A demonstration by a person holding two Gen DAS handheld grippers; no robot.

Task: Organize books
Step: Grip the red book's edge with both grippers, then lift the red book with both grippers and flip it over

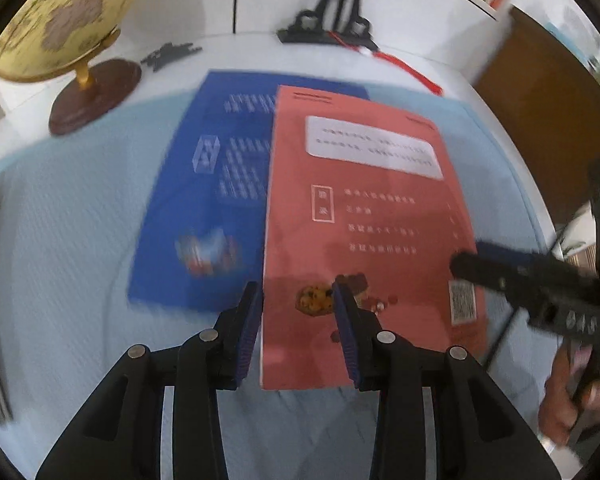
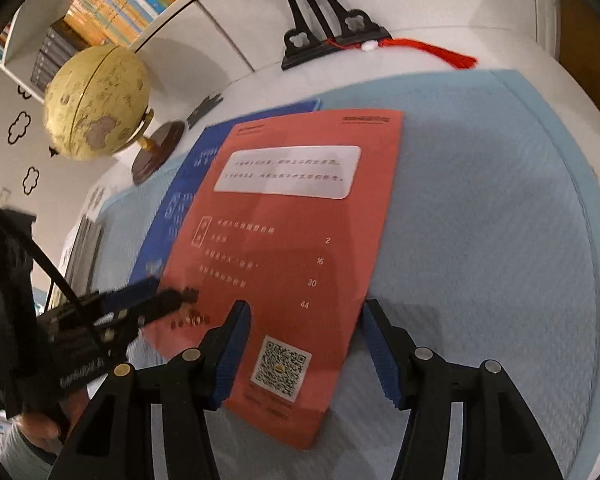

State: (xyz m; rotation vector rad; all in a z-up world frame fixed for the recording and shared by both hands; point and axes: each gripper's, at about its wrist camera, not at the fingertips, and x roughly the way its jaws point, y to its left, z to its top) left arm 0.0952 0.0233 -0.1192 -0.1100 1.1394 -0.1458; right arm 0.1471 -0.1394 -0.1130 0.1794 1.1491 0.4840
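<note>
Red book: a thin, salmon-red softcover booklet [image 2: 292,248] lying flat, back cover up, with a white text box, a contents list and a QR code near its lower edge. It sits in the middle of the surface, overlapping the book beside it.
Blue book: a flat, royal-blue softcover [image 1: 204,184], partly tucked under the red one's left edge, so the red one looks like the top of the pair.
How they'll handle: both look light and floppy to me, more pamphlet than hardback, with glossy covers that could slide on each other. Lift one corner only and I'd expect it to sag.
Where to take hold: I'd go for the near short edge of the red book, pinching the cover thickness, ideally at two spots so it stays level.
Left hand-held gripper [image 1: 298,308]: jaws narrowly parted, nothing pinched, poised above the red book's near-left corner.
Right hand-held gripper [image 2: 306,344]: jaws set wider, nothing gripped, straddling the near-right corner around the QR code.
Underlay: a pale blue textured mat [image 2: 480,220] covering the white surface [image 1: 236,46]; it may help stop the books skating.
Around the edge: a cream-yellow globe on a dark wooden base [image 2: 96,100], and a black ornate stand [image 2: 332,32] with a red tassel [image 2: 440,52], both well clear.
</note>
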